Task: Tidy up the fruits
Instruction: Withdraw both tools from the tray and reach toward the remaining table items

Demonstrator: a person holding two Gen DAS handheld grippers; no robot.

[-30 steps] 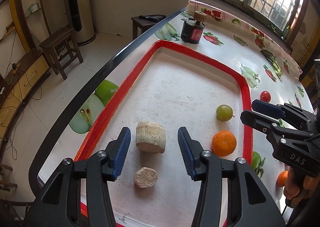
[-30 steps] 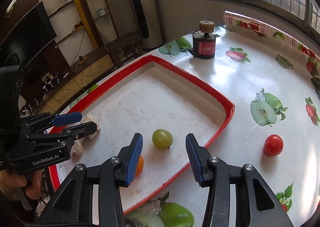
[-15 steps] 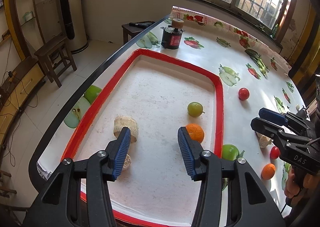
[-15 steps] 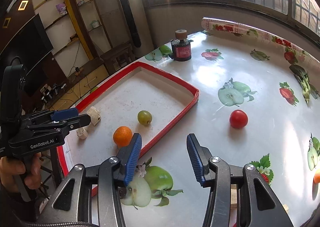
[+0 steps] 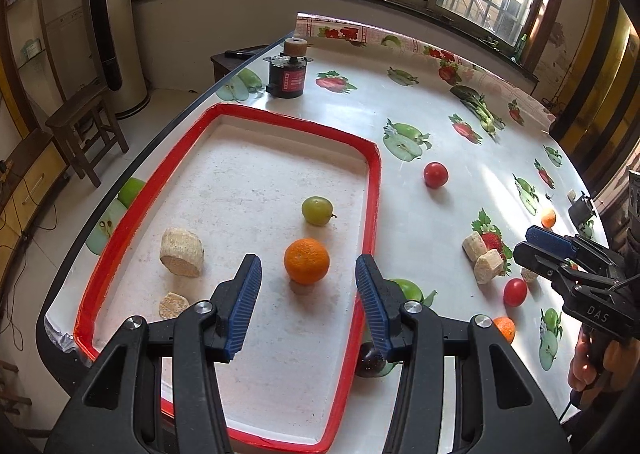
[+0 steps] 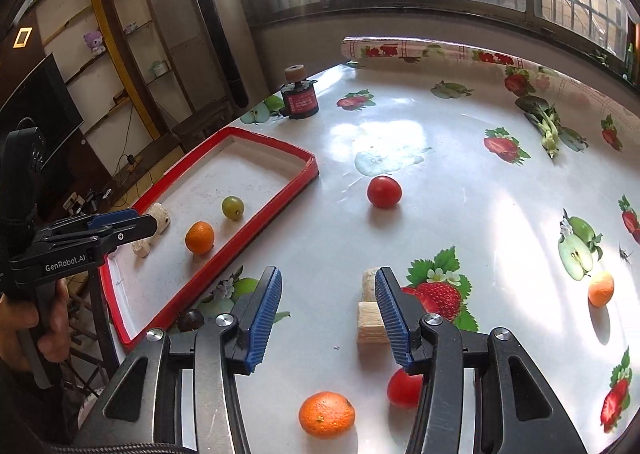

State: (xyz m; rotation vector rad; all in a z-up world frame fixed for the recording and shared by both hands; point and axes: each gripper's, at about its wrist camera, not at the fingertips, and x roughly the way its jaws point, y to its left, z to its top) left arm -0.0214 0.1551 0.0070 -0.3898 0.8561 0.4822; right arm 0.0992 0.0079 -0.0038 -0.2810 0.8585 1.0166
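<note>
A red-rimmed tray [image 5: 374,189] holds an orange [image 5: 307,261], a green grape [image 5: 317,210] and two beige blocks [image 5: 182,252]. My left gripper [image 5: 308,310] hangs open above the tray, the orange just beyond its tips, nothing between the pads. My right gripper [image 6: 328,318] stands open over bare tablecloth to the right of the tray [image 6: 248,230]. Around it lie an orange [image 6: 327,414], a tomato [image 6: 404,388] partly behind its right finger, and stacked beige blocks [image 6: 370,324]. A second tomato [image 6: 384,191] and a small orange [image 6: 601,288] lie farther off.
A dark round fruit [image 6: 190,320] rests against the tray's outer near corner. A black jar [image 6: 299,97] with a cork top stands beyond the tray. The table's left edge [image 5: 120,169] runs close along the tray. A hand holds each gripper handle.
My left gripper drew back and shifted right, from over the beige blocks to the orange. My right gripper left the tray and moved right, out over the tablecloth near the loose fruit.
</note>
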